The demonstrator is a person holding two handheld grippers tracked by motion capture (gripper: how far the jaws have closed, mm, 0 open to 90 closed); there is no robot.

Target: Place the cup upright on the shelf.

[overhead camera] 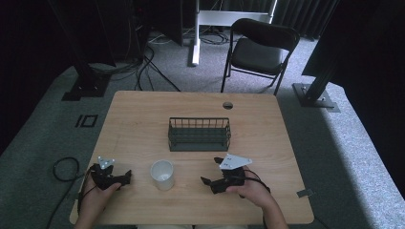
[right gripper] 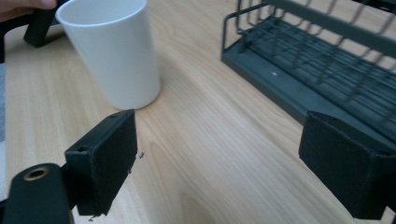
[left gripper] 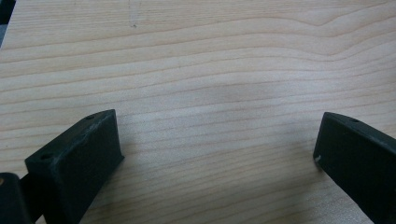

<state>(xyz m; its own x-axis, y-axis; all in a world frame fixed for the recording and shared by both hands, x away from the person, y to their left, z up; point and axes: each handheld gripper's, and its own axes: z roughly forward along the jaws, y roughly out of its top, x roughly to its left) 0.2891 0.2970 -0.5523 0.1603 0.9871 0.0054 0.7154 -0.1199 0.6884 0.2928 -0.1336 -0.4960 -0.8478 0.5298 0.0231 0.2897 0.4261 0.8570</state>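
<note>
Currently I hold right gripper (overhead camera: 206, 182) spread, aimed at white tapered ceramic cup (overhead camera: 162, 174) to straddle it | cup upright on wooden table (overhead camera: 143, 109), before dark wire basket (overhead camera: 199, 134) | left gripper (overhead camera: 128, 175) spread, empty, resting clear.

— How's the light in the high view?

— Dim overall. The table (overhead camera: 200, 102) is the brightest patch, evenly lit from above, while the far corners sink into near black. A paler wash falls on the carpet (overhead camera: 334, 143) at the right.

— Shadows?

— Soft ones. The white cup (overhead camera: 162, 174) throws barely any.

— Sharpness?

— The high view is a bit soft and grainy. In the left gripper view the wood grain is crisp, with a faint dull shadow in the middle. In the right gripper view the cup (right gripper: 114, 51) is slightly blurred and the wire basket (right gripper: 322, 60) is out of focus toward the far right.
</note>
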